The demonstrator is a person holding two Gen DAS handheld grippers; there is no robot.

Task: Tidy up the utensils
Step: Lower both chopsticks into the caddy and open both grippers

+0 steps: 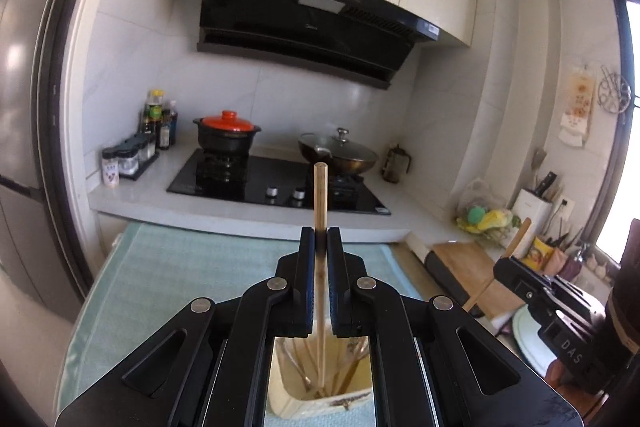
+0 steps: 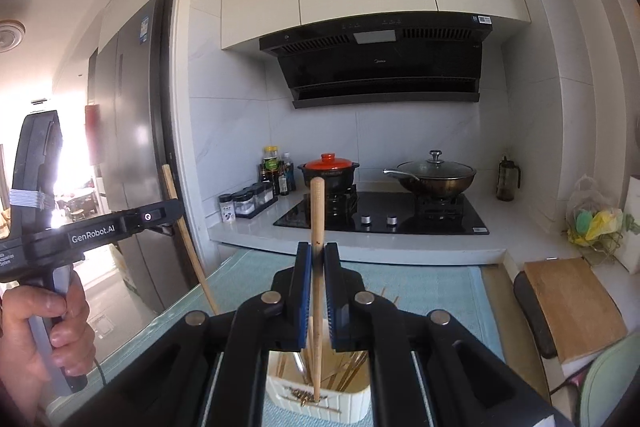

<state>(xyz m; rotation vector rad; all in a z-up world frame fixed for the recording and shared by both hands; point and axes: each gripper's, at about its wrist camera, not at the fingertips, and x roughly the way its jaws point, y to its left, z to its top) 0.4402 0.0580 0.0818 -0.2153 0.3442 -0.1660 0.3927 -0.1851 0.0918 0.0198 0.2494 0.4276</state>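
Observation:
My left gripper (image 1: 321,231) is shut on a thin wooden chopstick (image 1: 320,195) held upright, its lower end down in a white utensil holder (image 1: 296,407) with several other utensils. My right gripper (image 2: 318,247) is shut on a thicker wooden handle (image 2: 318,211), also upright, with its lower end in the same white utensil holder (image 2: 352,407). The left gripper shows at the left of the right wrist view (image 2: 168,213), holding its chopstick (image 2: 188,243). The right gripper shows at the right of the left wrist view (image 1: 508,263).
The holder stands on a pale green mat (image 1: 200,275). Behind are a black hob (image 2: 384,215) with an orange-lidded pot (image 2: 329,169) and a lidded wok (image 2: 436,175), spice jars (image 2: 248,201), a wooden cutting board (image 2: 572,311) at right and a fridge (image 2: 132,131) at left.

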